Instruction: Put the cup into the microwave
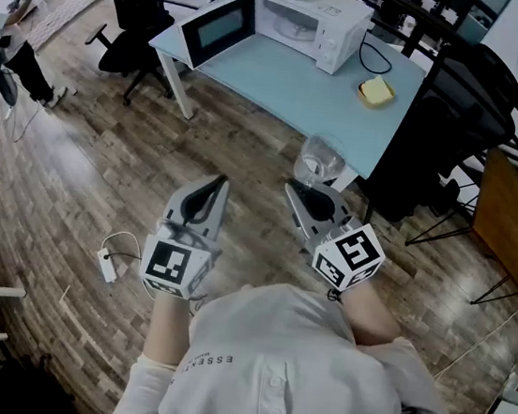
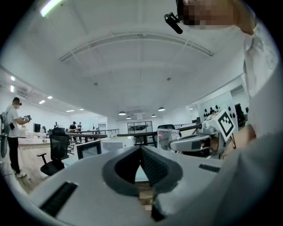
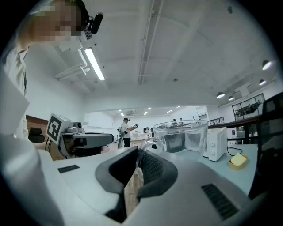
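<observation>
A clear glass cup [image 1: 320, 157] hangs above the wooden floor, short of the table's near edge. My right gripper [image 1: 301, 190] is shut on its handle, and the bowl of the cup [image 3: 181, 136] stands upright just past the jaws. My left gripper [image 1: 217, 182] is level beside it, shut with nothing in it [image 2: 140, 148]. The white microwave [image 1: 306, 28] stands at the far side of the light-blue table [image 1: 294, 88], its door [image 1: 218, 30] swung open to the left. From the left gripper view, the cup [image 2: 168, 137] shows to the right.
A yellow thing in a small dish [image 1: 375, 91] lies on the table right of the microwave. Black office chairs stand at the table's left [image 1: 139, 6] and right [image 1: 439, 130]. A white power strip [image 1: 110, 262] lies on the floor left of me. A person stands far off [image 3: 126, 130].
</observation>
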A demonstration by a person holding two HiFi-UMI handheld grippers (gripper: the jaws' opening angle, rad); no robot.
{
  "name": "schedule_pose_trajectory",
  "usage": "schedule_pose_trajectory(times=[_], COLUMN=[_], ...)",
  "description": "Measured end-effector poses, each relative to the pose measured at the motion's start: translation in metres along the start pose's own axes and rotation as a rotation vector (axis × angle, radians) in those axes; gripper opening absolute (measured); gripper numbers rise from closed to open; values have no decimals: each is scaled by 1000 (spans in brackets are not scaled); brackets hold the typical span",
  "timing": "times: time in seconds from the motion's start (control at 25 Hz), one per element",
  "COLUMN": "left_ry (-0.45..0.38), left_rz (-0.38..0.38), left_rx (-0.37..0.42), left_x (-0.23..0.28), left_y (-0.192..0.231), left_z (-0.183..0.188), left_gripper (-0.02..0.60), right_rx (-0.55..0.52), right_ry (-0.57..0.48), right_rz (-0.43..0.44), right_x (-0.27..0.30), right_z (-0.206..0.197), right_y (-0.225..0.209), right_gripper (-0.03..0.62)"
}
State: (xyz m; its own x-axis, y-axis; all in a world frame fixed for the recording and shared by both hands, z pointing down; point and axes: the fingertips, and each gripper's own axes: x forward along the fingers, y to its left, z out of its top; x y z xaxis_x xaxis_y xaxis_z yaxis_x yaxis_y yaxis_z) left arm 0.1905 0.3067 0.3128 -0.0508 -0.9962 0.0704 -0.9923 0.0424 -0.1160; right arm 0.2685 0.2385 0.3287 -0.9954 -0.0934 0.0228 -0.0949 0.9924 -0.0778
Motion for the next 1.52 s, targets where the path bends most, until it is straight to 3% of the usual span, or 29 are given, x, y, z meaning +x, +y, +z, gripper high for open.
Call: schedule_pose_trajectory(times=[0.56,0.92,1.08,1.52], left_ry=[43,74,98,125], left_rz=[-16,-51,-13,68], left_rx=[-9,28,10,6], left_x=[-28,-46,-41,48], left_y=[24,38,60,147], left_z=[-23,-33,-52,-67], left_gripper=[2,2,2,2], right_rx=[28,97,100,145], right_ry=[-2,40,51,44], right_rz=[-36,-36,1,56], right_x=[18,44,67,164], right_z=[-7,-27,-35,-41], right_y=[30,42,43,-47], right_gripper=[25,25,25,25])
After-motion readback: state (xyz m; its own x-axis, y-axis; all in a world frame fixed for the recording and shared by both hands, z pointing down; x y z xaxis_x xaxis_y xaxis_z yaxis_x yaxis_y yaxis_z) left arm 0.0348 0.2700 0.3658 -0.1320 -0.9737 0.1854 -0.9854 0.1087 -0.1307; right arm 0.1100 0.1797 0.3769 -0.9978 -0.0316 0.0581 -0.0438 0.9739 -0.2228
